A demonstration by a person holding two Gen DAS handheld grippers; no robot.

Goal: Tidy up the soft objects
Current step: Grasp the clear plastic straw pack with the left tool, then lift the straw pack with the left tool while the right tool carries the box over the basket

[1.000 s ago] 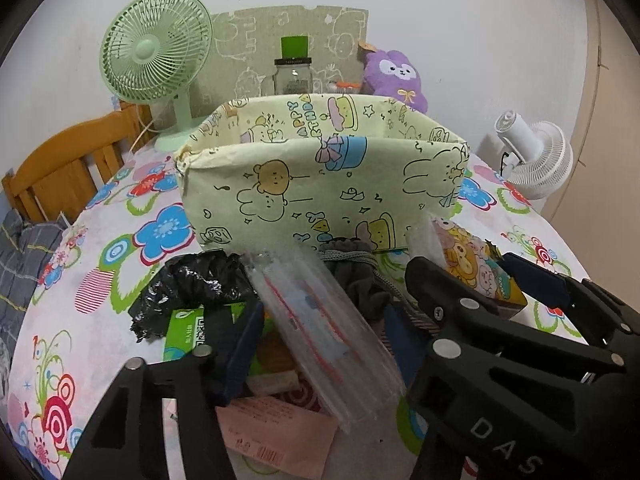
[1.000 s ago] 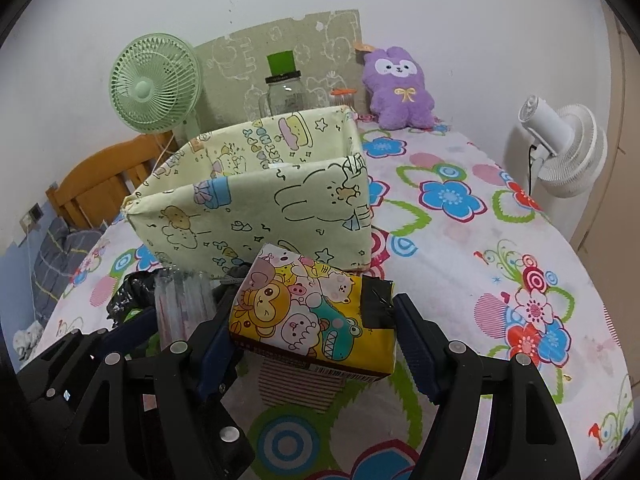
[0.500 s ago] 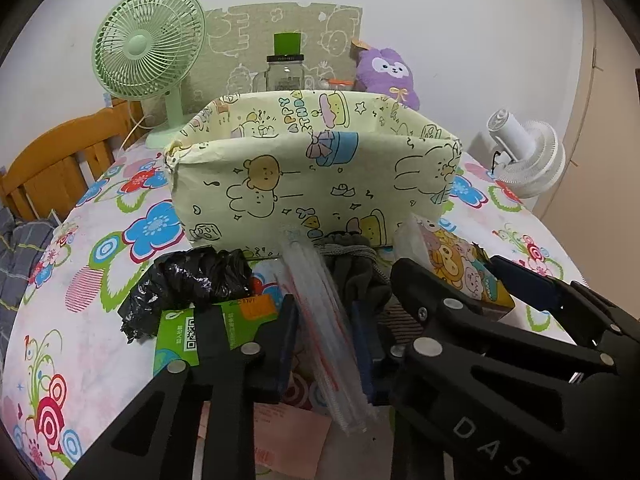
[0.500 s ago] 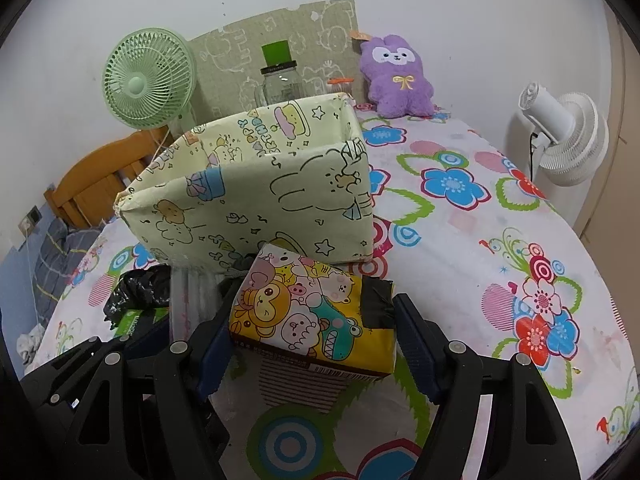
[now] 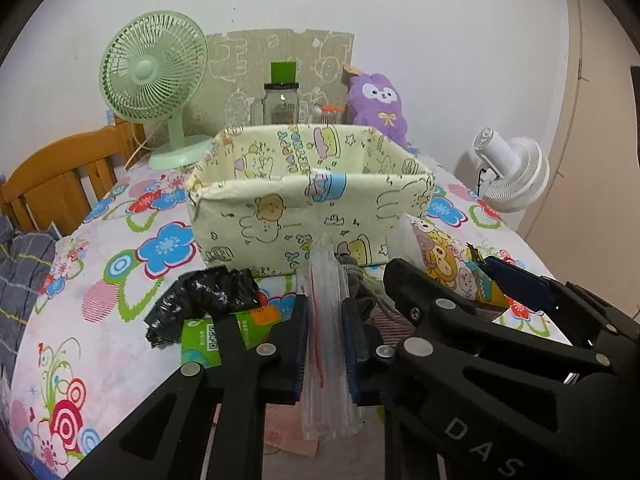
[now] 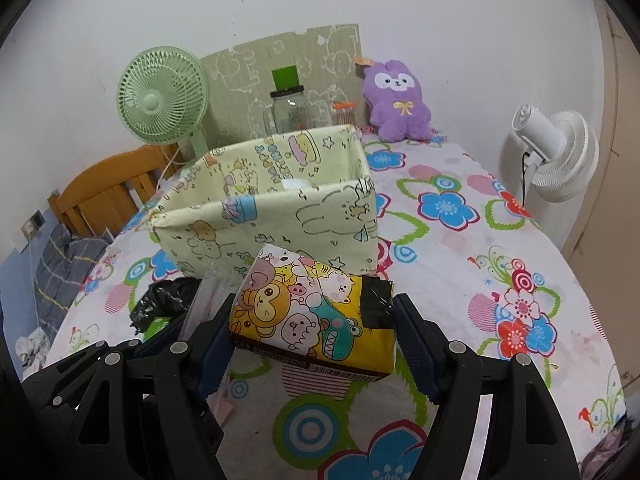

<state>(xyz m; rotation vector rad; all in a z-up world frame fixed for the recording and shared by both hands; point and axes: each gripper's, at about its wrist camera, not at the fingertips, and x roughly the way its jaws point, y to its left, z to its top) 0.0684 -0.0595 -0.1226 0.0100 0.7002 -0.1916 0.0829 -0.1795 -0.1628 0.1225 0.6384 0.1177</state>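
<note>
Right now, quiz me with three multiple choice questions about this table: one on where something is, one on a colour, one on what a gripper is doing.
1. Where does the purple plush rabbit sit?
A. inside the fabric storage box
B. at the wall, behind the fabric storage box
C. in the right gripper

2. What colour is the desk fan beside the wooden chair?
A. light green
B. red
C. black

3. What is the left gripper doing?
A. hanging open over the black plastic bag
B. shut on the cartoon tissue pack
C. shut on the clear zip bag

Answers:
1 B, it leans at the wall beyond the box's far rim.
2 A, its grille and stand are pale green.
3 C, both blue pads press the bag's sides; the right gripper holds the cartoon tissue pack.
</note>
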